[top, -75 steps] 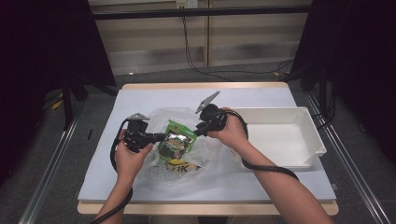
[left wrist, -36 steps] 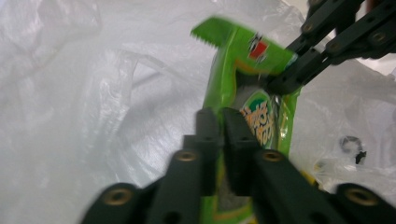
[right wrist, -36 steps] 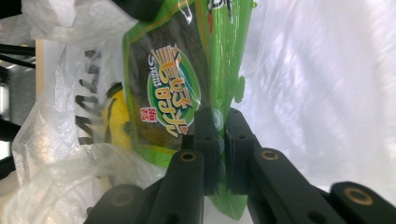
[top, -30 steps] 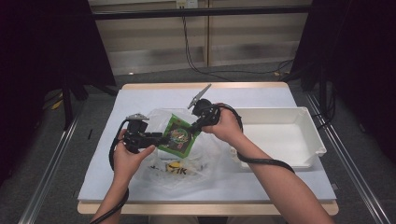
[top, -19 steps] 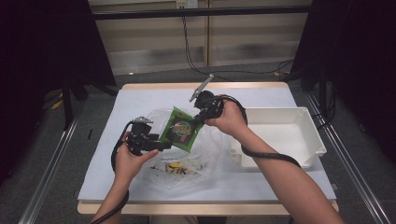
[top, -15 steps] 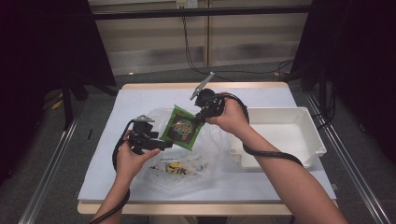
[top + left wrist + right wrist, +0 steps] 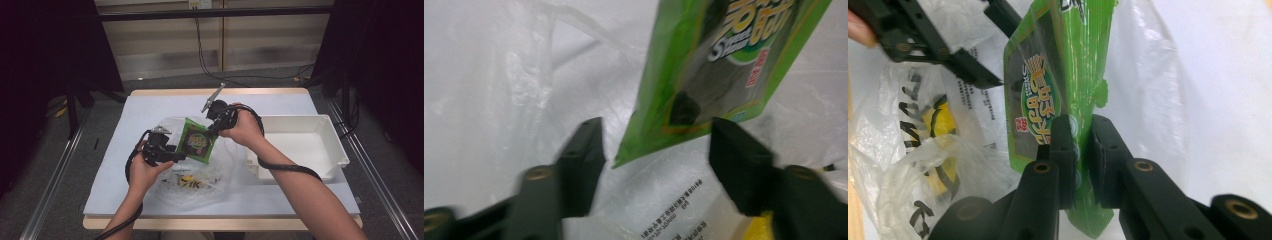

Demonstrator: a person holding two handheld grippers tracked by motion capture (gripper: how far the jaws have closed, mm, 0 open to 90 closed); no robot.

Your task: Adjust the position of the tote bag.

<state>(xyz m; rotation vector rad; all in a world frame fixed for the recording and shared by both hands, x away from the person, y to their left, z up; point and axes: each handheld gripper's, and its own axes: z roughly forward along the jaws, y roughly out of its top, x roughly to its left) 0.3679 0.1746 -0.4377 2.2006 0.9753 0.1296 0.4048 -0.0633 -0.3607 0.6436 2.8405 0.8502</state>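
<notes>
The right gripper (image 7: 214,131) pinches an edge of a flat green foil snack pouch (image 7: 197,140), holding it tilted in the air above a crumpled clear plastic bag (image 7: 200,172) that lies near the front edge of the white-covered table (image 7: 125,120). The left gripper (image 7: 176,156) sits just beside the pouch's lower corner; its jaws, which have just been closing, stand spread with the corner (image 7: 624,159) between them, untouched. A white rectangular plastic tray (image 7: 300,145) rests by the table's right edge.
</notes>
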